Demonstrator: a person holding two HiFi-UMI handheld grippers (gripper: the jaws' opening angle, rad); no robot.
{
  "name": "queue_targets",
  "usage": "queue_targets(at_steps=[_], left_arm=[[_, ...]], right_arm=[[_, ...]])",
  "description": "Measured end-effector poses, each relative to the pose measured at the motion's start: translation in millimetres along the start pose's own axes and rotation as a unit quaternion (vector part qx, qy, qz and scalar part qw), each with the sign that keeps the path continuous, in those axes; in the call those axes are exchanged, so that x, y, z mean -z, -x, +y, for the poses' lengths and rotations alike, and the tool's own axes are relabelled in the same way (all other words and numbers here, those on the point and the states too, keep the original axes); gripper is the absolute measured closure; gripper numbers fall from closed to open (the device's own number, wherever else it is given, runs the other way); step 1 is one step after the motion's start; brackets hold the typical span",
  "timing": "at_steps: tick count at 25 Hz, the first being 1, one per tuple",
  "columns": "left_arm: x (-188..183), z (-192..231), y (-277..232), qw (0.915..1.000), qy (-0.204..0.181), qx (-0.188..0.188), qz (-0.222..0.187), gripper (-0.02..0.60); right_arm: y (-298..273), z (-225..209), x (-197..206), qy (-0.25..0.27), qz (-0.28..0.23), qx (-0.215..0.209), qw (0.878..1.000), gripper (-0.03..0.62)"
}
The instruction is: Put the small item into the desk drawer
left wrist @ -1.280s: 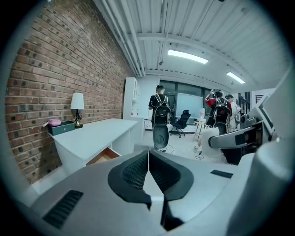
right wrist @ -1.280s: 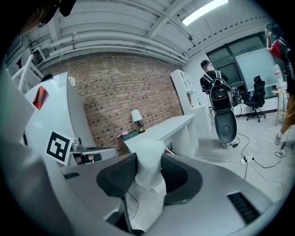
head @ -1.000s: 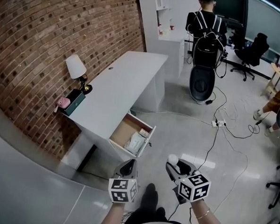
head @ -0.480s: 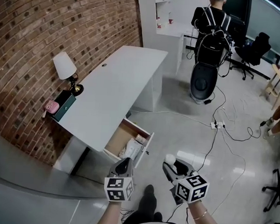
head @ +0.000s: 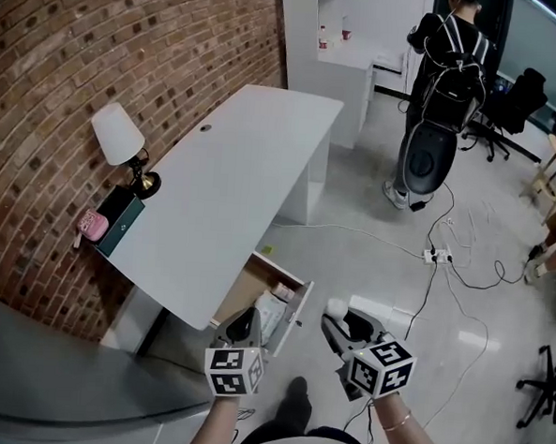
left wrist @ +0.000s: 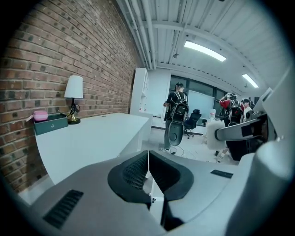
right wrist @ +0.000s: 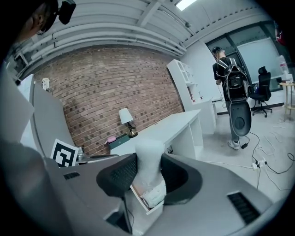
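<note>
Between the dark pads of the right tongs [right wrist: 150, 173], clamped upright: small white item [right wrist: 148, 154], pale and soft-looking, rising above the pad tips. In the head view, held at the tip of the right tongs [head: 343, 325] over the grey floor [head: 370, 260], just right of the open drawer [head: 298, 307] and not inside it. Drawer pulled out from under the near end of the white worktop [head: 233, 181], with white packets [head: 271, 310] lying in its wooden tray.

At the drawer's near edge in the head view, left tongs [head: 244, 325], pads pressed together with nothing between them, as seen plainly in the left gripper view [left wrist: 148, 168]. Behind each pair of tongs, a white cube with black square markers, and a bare forearm below it.

At the far left end of the worktop, against the red brick wall [head: 100, 55]: small table lamp [head: 117, 133] with a white shade, and beside it a dark teal box [head: 118, 221] with a pink pouch [head: 91, 224] on top. Rest of the worktop bare white.

Farther off across the floor, person [head: 452, 58] in dark clothes with a backpack, standing with back turned. Near that person's feet, loose cables and a white power strip [head: 436, 256]. Beyond, black office chair [head: 526, 91].
</note>
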State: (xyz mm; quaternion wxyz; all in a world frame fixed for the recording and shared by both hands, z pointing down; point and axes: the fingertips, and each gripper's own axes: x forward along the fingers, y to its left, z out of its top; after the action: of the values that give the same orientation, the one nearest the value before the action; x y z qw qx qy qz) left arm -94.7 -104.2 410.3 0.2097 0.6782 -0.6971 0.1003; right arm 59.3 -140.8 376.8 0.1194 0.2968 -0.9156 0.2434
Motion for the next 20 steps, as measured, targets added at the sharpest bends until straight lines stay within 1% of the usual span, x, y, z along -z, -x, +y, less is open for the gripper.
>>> queue_targets(at_steps=[5, 13, 16, 20], left_arm=[[-6, 23, -25, 1.0000, 0.007, -0.003, 0.005, 0.555], [-8, 33, -44, 0.9998, 0.014, -0.009, 0.008, 0.555], [-11, 37, -52, 0.9996, 0.018, -0.020, 0.006, 0.555], [-11, 47, -60, 0.9981, 0.032, -0.052, 0.006, 0.555]], right_arm=[[-31, -4, -9, 0.000, 0.007, 0.001, 1.000, 0.425], [-55, -15, -15, 0.001, 0.016, -0.005, 1.000, 0.425], [-67, -21, -17, 0.003, 0.024, -0.017, 1.000, 0.425], [-91, -27, -18, 0.013, 0.044, -0.049, 0.998, 0.425]])
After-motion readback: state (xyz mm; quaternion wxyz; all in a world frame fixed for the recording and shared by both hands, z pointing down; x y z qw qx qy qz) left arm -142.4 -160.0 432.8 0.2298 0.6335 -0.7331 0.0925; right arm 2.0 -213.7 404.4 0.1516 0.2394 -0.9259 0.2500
